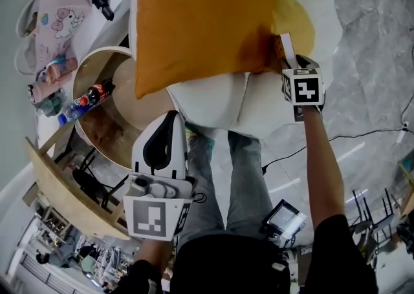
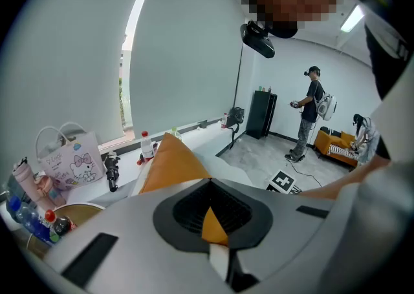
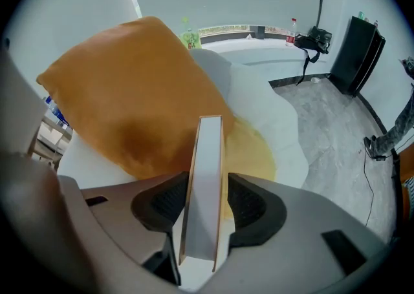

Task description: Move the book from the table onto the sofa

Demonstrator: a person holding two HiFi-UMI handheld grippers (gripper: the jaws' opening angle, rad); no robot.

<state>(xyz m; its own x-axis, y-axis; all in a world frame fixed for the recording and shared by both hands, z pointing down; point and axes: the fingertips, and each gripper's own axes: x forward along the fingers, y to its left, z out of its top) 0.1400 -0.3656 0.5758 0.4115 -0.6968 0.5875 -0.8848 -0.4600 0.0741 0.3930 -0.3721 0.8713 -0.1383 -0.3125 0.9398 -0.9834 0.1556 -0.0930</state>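
Fingers [image 3: 253, 207] of my right gripper [image 3: 207, 190] stand parted: release step
Book [image 3: 206, 150] stands on edge between them on the sofa [image 3: 265, 105], against the orange cushion [image 3: 123, 92]; left gripper [image 2: 208, 186] closed, empty. Next, I judge: withdraw straight without tipping it

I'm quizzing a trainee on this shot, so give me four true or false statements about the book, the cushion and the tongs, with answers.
1. The book is upright between the pads of the right tongs. True.
2. The cushion is blue. False: the cushion is orange.
3. The left tongs are shut with nothing in them. True.
4. The book is over the round table. False: it is at the white sofa, beside the cushion.
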